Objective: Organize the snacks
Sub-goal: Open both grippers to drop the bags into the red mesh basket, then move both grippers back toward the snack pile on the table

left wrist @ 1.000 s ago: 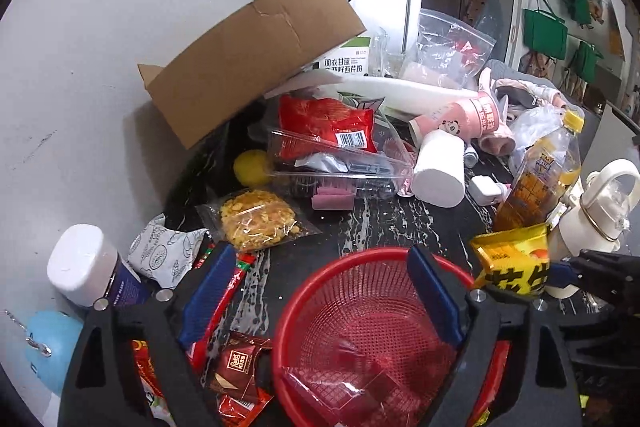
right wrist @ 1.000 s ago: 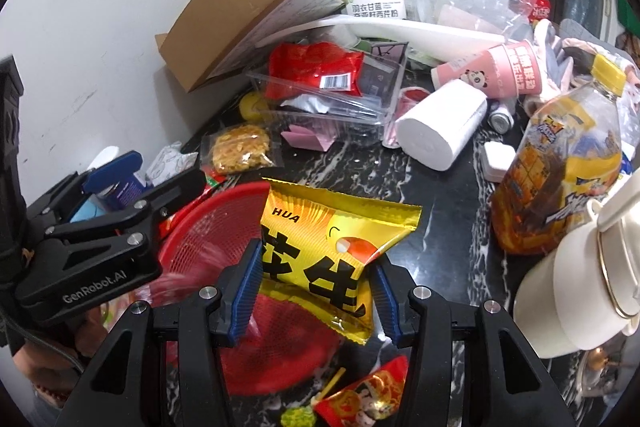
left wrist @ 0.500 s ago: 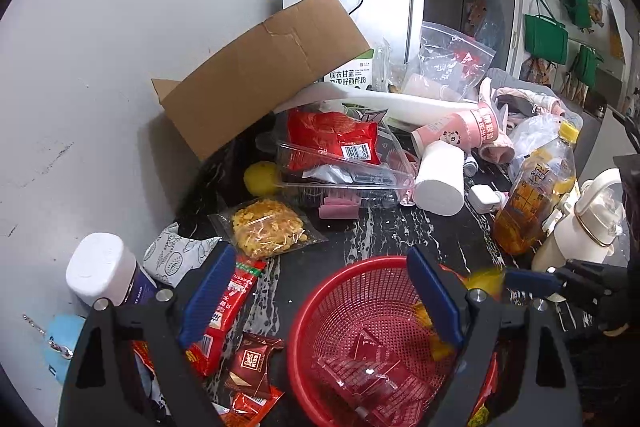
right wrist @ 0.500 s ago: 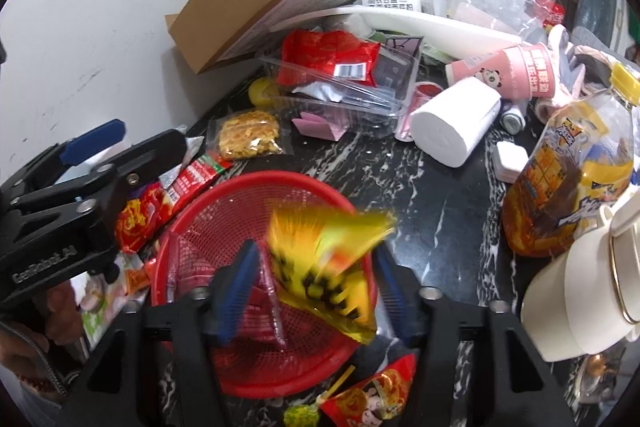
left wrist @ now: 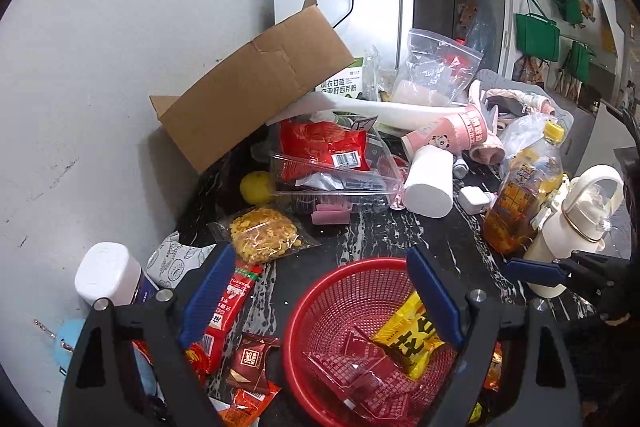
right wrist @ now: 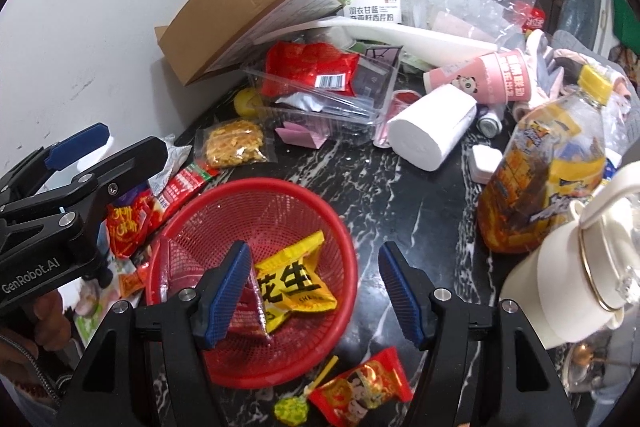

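Right gripper [right wrist: 316, 287] wide open, empty, lower centre; left gripper [left wrist: 320, 291] likewise. Yellow peanut packet [right wrist: 294, 281] lies in red mesh basket [right wrist: 344, 227]. Risk: reaching loose red-gold candy wrapper [right wrist: 362, 389] at frame bottom, finger nudges light basket, spilling snacks.

"GenRobot.AI" stands on the left gripper's [right wrist: 78, 147] black body. The yellow snack packet [right wrist: 294, 281] in the red basket [right wrist: 348, 247] reads "花生", with small lettering below, perhaps "SHENG".
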A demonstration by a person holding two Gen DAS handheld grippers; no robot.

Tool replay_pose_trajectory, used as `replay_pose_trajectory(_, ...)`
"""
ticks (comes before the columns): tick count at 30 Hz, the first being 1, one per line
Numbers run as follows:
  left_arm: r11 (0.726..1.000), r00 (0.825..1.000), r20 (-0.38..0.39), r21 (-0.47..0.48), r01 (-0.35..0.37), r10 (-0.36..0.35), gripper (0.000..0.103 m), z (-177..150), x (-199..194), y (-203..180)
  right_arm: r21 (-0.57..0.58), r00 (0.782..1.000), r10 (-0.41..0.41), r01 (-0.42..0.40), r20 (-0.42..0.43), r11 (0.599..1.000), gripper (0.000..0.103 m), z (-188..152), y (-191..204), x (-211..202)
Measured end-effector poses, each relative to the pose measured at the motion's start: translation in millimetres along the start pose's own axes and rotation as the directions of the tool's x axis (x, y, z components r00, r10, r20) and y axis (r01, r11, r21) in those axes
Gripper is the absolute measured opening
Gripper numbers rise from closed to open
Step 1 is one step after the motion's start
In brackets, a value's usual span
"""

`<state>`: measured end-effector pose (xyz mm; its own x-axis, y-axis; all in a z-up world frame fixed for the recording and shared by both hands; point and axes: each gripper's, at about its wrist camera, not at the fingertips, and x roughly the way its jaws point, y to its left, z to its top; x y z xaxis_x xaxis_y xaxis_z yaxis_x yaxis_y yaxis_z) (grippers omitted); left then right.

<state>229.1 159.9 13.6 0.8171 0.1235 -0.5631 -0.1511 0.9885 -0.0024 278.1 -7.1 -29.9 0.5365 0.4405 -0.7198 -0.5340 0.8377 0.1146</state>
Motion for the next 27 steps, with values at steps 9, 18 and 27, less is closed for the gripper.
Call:
replay_pose_trajectory(9, 1.0, 1.0, 0.024, 0.014, 0.018, -0.018, 0.088, -8.5, -31.4, -13.0, 0.013, 0.999, -0.029, 0.028, 0.023, 1.0, 0.067, -14.2, -2.1, -34.6)
replay_pose_trajectory(18, 0.999, 0.997, 0.076, 0.042, 0.028, -0.031, 0.088, -10.7, -86.2, -28.4, 0.028, 0.995, -0.051, 0.049, 0.085, 0.998, 0.067, -31.5, 1.6, -89.0)
replay_pose_trajectory(27, 0.995, 0.99, 0.115, 0.078, 0.069, -0.078, 0.088, -23.3, -139.2, -51.1, 0.024, 0.982, -0.102, 0.099, 0.162, 0.995, 0.071, -56.8, 12.8, -150.0)
